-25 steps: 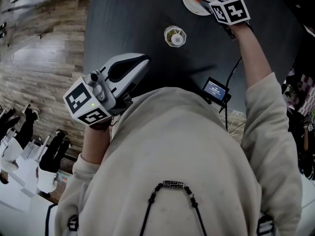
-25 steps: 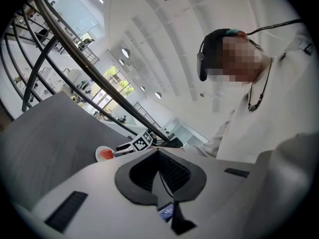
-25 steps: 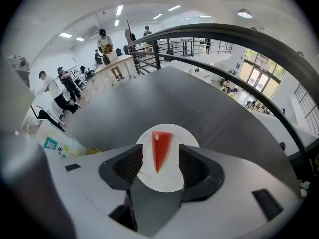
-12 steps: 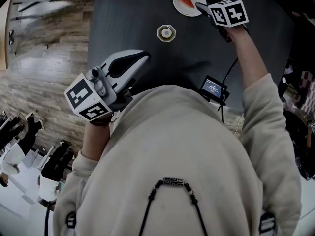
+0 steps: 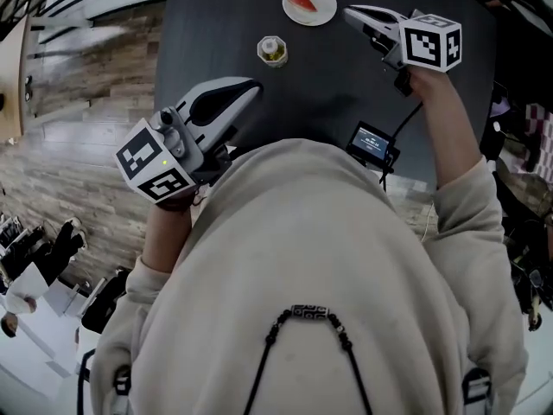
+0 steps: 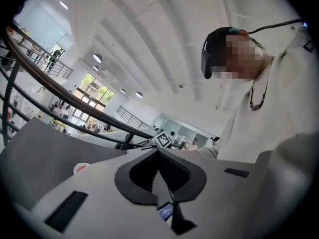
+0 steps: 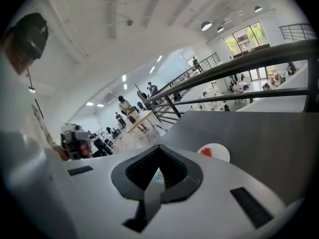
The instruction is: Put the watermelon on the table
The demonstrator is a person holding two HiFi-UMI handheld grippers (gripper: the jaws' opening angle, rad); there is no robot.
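A red watermelon slice (image 5: 303, 0) lies on a white plate (image 5: 321, 10) at the far side of the dark table (image 5: 216, 24). My right gripper (image 5: 350, 11) hangs just right of the plate, clear of it. Its jaws have just been closing and stand shut with nothing between them. In the right gripper view the plate (image 7: 219, 155) and slice (image 7: 205, 152) lie beyond the tips of the right gripper (image 7: 159, 147). My left gripper (image 5: 252, 86) is held near the table's front left part, shut and empty; the left gripper view shows its pads (image 6: 172, 171) meeting.
A small cup (image 5: 271, 49) stands on the table left of and nearer than the plate. A small screen device (image 5: 373, 143) with a cable sits at the table's near edge. Wooden floor (image 5: 78, 119) lies to the left, with railings and people in the hall beyond.
The right gripper has drawn back from the plate, upward and to the right, leaving the slice on it, and its jaws have shut. The left gripper has risen a little.
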